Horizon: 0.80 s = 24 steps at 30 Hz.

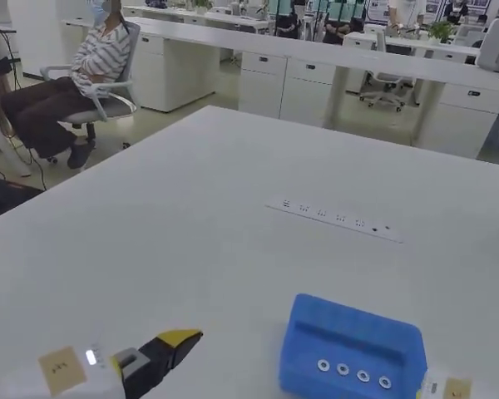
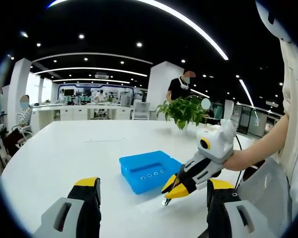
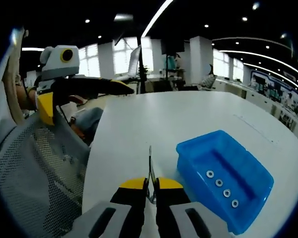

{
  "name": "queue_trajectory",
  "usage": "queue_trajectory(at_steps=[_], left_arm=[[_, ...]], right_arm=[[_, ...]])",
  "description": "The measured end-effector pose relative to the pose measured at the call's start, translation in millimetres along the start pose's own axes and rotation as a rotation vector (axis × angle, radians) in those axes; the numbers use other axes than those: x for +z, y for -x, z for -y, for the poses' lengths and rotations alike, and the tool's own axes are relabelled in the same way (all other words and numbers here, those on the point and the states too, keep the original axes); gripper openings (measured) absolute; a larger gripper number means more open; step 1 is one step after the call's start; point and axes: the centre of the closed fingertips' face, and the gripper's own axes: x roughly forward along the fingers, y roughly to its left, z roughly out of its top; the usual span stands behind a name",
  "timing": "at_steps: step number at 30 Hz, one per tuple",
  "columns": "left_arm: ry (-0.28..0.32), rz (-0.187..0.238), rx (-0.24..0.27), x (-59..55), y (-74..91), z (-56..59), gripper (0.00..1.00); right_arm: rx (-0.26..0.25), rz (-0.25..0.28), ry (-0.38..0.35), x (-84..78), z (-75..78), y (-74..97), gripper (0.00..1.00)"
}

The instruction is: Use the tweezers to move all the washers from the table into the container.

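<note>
A blue container (image 1: 349,345) stands on the white table near its front edge, with several washers (image 1: 353,371) in a row inside. In the right gripper view the container (image 3: 223,178) lies just right of my right gripper (image 3: 151,184). That gripper is shut on thin metal tweezers (image 3: 150,166) that point forward over the table. In the left gripper view the right gripper (image 2: 175,189) hovers beside the container (image 2: 149,171), tweezers' tip (image 2: 166,202) near the table. My left gripper (image 2: 154,183) stands open and holds nothing; its yellow tip (image 1: 179,339) sits left of the container.
A white power strip (image 1: 337,220) lies across the middle of the table. A person sits on a chair (image 1: 91,66) beyond the table's far left edge. A potted plant (image 2: 181,111) stands at the table's far end. White desks line the room behind.
</note>
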Motion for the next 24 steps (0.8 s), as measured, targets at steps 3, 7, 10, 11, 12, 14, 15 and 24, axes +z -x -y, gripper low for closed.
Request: queue_trajectory(at_steps=[3, 7, 10, 11, 12, 14, 15, 24], left_arm=[[-0.001, 0.002, 0.001, 0.4, 0.2, -0.2, 0.90], [0.004, 0.008, 0.003, 1.5, 0.8, -1.1, 0.90], [0.005, 0.009, 0.005, 1.5, 0.9, -1.8, 0.90], [0.006, 0.010, 0.005, 1.5, 1.1, -1.9, 0.90], [0.007, 0.014, 0.006, 2.2, 1.3, -2.1, 0.90], [0.009, 0.016, 0.009, 2.6, 1.4, -3.1, 0.90], [0.010, 0.016, 0.010, 2.6, 1.5, -3.4, 0.90], [0.017, 0.021, 0.013, 3.2, 2.1, -4.4, 0.90]], right_arm=[[-0.038, 0.029, -0.038, 1.0, 3.2, -0.1, 0.02], [-0.041, 0.051, -0.121, 0.7, 9.4, 1.5, 0.02], [-0.031, 0.055, -0.171, 0.0, 12.1, 2.7, 0.02], [-0.028, 0.056, -0.187, 0.0, 12.0, 2.6, 0.02], [-0.027, 0.056, -0.195, 0.1, 12.3, 2.7, 0.03], [-0.033, 0.050, -0.206, 0.6, 11.8, 3.4, 0.03], [-0.036, 0.049, -0.206, 0.9, 11.5, 3.7, 0.03], [-0.021, 0.089, -0.236, 16.9, 10.8, 15.2, 0.03]])
